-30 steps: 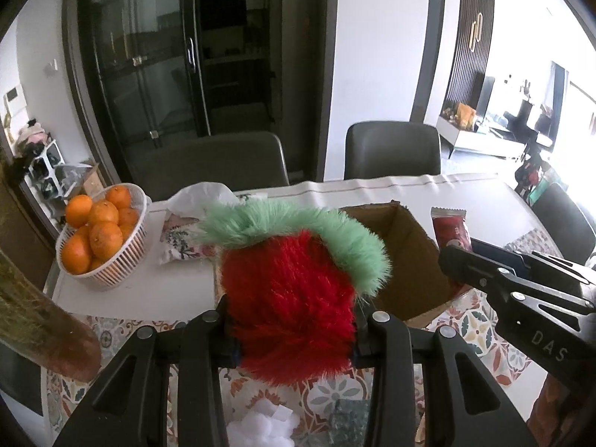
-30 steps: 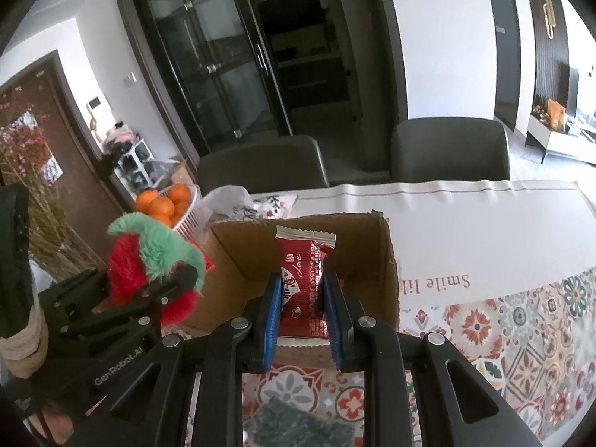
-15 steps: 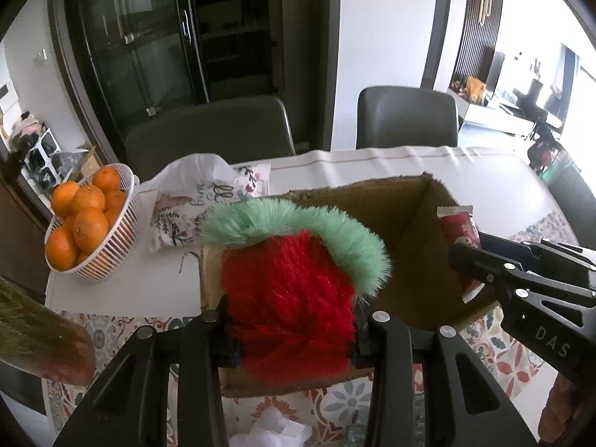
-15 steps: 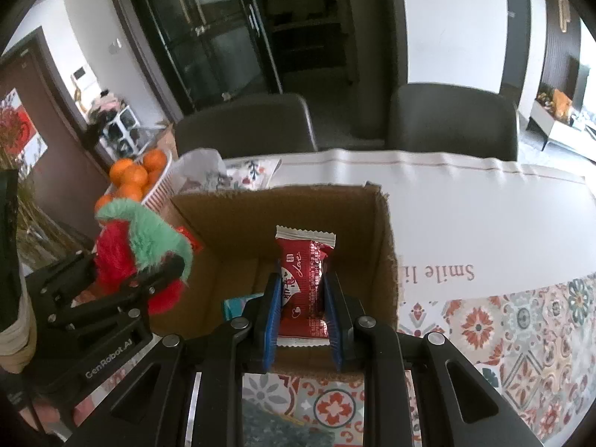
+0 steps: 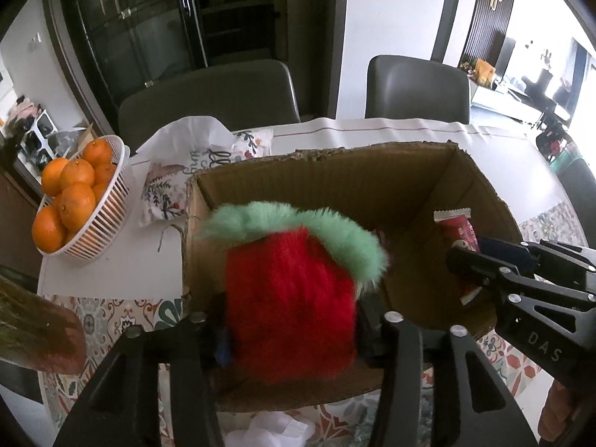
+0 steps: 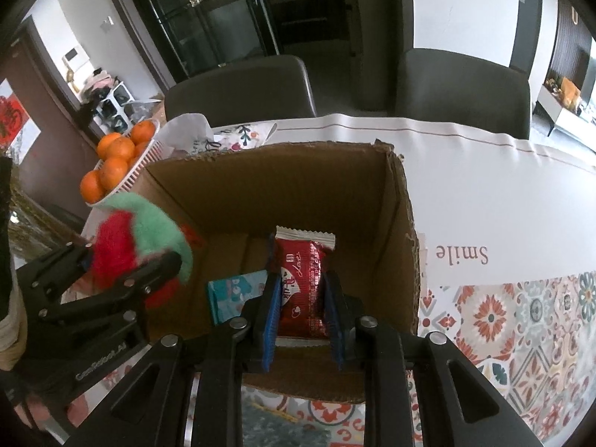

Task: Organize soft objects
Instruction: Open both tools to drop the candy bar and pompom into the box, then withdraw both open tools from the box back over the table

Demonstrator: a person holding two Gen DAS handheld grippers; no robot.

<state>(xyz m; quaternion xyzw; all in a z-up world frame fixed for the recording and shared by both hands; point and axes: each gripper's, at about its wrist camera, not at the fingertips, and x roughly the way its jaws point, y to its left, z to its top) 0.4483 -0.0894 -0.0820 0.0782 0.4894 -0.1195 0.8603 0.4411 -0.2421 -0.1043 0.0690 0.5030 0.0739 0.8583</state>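
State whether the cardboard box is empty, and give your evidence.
Not empty. Through the open top of the cardboard box, a light blue packet lies on its floor.

left gripper (image 5: 290, 320): matte black, silver screws, white "GenRobot.AI" lettering | right gripper (image 6: 300, 298): matte black, blue finger pads (image 6: 271, 320), silver screws, "DAS" marking

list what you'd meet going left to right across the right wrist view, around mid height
white slatted basket of oranges → fluffy red and green plush strawberry in the left gripper → teal printed packet on the brown cardboard box floor → red foil snack packet in the right gripper → white cloth printed "Smile"
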